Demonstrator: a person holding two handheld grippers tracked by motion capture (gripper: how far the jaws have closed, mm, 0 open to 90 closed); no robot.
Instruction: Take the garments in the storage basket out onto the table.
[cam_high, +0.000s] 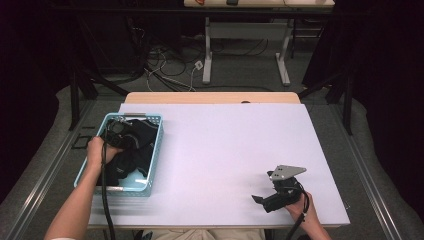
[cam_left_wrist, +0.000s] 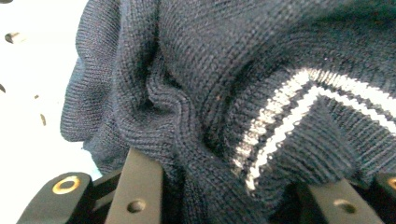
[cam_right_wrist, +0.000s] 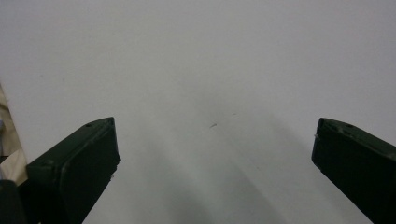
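Observation:
A dark navy knit garment (cam_high: 134, 146) with white stripes (cam_left_wrist: 280, 116) lies bunched in a light blue basket (cam_high: 159, 142) at the table's left. My left gripper (cam_high: 118, 132) is down in the basket, pressed into the knit. In the left gripper view its jaws stand wide apart with a fold of the garment (cam_left_wrist: 196, 93) bulging between them, so the left gripper (cam_left_wrist: 238, 191) is open. My right gripper (cam_high: 263, 194) rests low over the white table top (cam_high: 225, 150) near the front right. The right gripper (cam_right_wrist: 215, 154) is open with nothing but bare table between its jaws.
The basket's pale perforated wall (cam_left_wrist: 23, 93) is at the left of the left gripper view. Beyond the table's far edge are cables (cam_high: 170, 65) on the floor and another table's legs (cam_high: 207, 50). Black cables trail from both grippers toward the front edge.

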